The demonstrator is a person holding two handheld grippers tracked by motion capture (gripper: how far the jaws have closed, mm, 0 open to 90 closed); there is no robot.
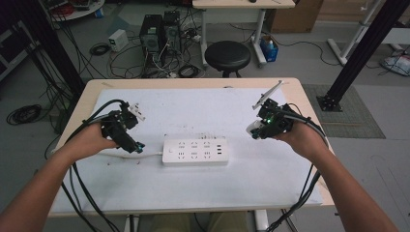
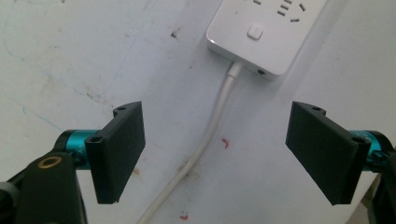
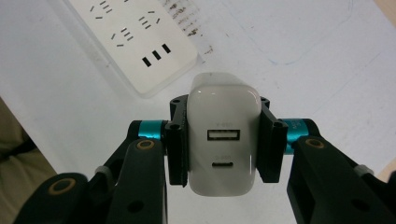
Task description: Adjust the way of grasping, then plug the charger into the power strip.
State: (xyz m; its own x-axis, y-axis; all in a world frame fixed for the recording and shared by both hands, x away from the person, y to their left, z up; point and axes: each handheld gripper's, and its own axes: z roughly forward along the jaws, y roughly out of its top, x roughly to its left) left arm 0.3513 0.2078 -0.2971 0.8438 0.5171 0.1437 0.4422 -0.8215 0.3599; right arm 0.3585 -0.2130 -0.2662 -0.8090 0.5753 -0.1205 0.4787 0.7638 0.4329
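Note:
A white power strip (image 1: 195, 152) lies flat in the middle of the white mat, with its cord (image 1: 142, 154) running off to the left. My left gripper (image 1: 139, 146) hovers just left of the strip, above the cord (image 2: 210, 135). It is open, with its jaws wide apart and nothing between them; the strip's switch end (image 2: 261, 37) lies ahead of it. My right gripper (image 1: 255, 130) is to the right of the strip, held above the mat. It is shut on a white USB charger (image 3: 223, 140), whose two ports face the camera. The strip's sockets (image 3: 135, 42) lie beyond it.
The white mat (image 1: 203, 186) covers most of the light wooden table (image 1: 300, 92). Cables trail from both grippers off the front edge. Beyond the table stand a black stool (image 1: 227, 55), computer towers (image 1: 159, 31) and tangled floor cables.

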